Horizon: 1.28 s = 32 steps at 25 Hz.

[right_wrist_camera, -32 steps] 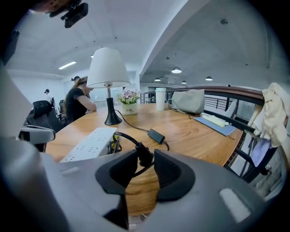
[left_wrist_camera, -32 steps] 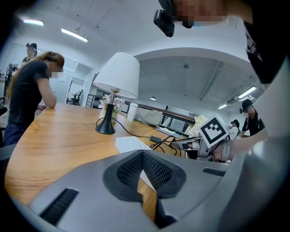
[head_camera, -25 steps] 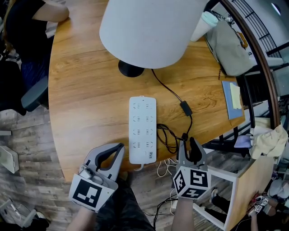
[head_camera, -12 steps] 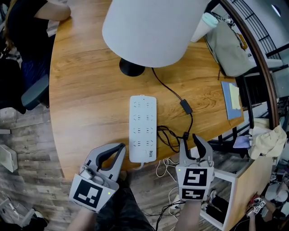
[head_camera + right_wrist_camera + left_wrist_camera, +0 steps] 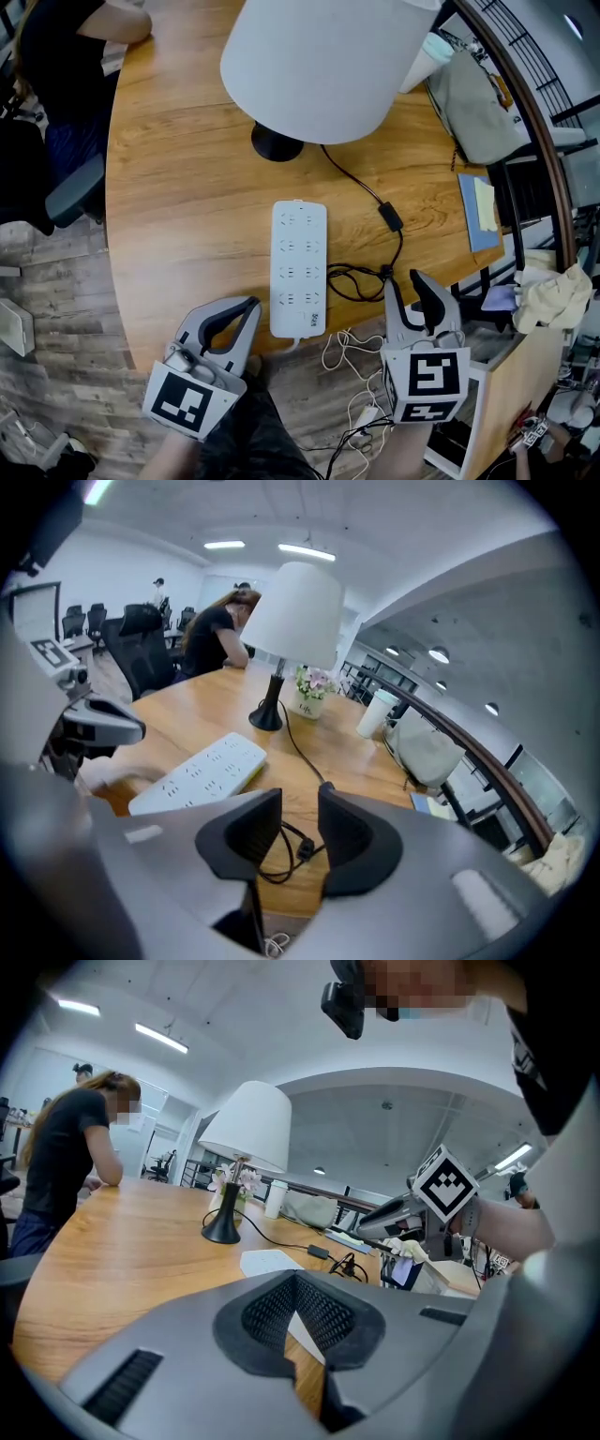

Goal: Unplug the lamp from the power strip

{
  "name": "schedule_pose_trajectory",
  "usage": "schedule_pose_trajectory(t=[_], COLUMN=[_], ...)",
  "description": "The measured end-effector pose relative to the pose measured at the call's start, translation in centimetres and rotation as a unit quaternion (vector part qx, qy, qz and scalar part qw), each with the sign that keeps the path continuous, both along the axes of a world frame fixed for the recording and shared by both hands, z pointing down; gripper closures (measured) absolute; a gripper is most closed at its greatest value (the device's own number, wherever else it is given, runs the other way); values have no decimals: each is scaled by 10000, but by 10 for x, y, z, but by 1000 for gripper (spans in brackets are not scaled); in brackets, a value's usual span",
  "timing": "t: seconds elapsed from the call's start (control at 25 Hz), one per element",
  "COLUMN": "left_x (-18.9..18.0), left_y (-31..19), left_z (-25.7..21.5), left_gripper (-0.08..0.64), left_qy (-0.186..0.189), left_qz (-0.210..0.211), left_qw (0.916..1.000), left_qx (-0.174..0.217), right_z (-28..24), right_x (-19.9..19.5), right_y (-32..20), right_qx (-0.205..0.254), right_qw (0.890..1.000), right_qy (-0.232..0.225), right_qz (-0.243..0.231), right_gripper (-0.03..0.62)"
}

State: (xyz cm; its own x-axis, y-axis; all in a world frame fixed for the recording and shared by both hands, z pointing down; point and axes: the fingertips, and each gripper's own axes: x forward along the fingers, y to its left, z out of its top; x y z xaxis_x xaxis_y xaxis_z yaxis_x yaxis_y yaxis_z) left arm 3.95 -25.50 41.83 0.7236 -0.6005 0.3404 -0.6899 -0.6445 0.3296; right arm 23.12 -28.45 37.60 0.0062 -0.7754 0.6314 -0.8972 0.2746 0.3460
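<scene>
The lamp (image 5: 309, 66) sits at the far side of the round wooden table (image 5: 178, 206), same spot as a second ago; its black cord (image 5: 352, 187) runs off the base toward you, through a little inline switch (image 5: 389, 217), and ends in a loose tangle on the wood just right of the power strip (image 5: 299, 267). The plug (image 5: 384, 274) lies in that tangle, apart from the strip, and every socket you can see on the strip from above looks bare; so the lamp is already out of it. The strip itself hasn't budged.

What changed is your right gripper (image 5: 405, 283); a second ago it was up close over the tangle with its jaws nearly together, and now you've pulled it back toward yourself and off to the right, past the table edge. Its jaws have spread to a moderate gap with nothing in them; you just see the cord loop on the table beyond them.

Your left gripper (image 5: 246, 307) hasn't moved at all; it hangs at the near edge left of the strip, pads pressed together with only a sliver between them, nothing held.

Some white cables (image 5: 342, 352) dangle below the table edge between your two grippers.
</scene>
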Motion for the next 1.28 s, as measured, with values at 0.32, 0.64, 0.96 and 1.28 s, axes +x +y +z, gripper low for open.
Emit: schedule_pose_trajectory(t=[0.32, 0.64, 0.96, 1.28], left_x=[-4, -13, -25, -31], left_y=[-2, -8, -6, -3], left_z=[-8, -33, -61, -103], left_gripper=[563, 563, 563, 563], left_qy=[17, 52, 238, 186], left_qz=[-67, -344, -756, -795], left_qw=[9999, 9979, 9933, 9887], left_qx=[114, 552, 842, 1261], right_z=[-13, -28, -50, -83], right_x=[-42, -86, -94, -90], right_y=[3, 23, 41, 55], right_qx=[835, 1403, 1672, 1921], right_qw=[9863, 9551, 9457, 9387], right_qy=[-1395, -2540, -2694, -2772], right_qz=[-264, -599, -717, -712], right_gripper=[584, 584, 584, 584])
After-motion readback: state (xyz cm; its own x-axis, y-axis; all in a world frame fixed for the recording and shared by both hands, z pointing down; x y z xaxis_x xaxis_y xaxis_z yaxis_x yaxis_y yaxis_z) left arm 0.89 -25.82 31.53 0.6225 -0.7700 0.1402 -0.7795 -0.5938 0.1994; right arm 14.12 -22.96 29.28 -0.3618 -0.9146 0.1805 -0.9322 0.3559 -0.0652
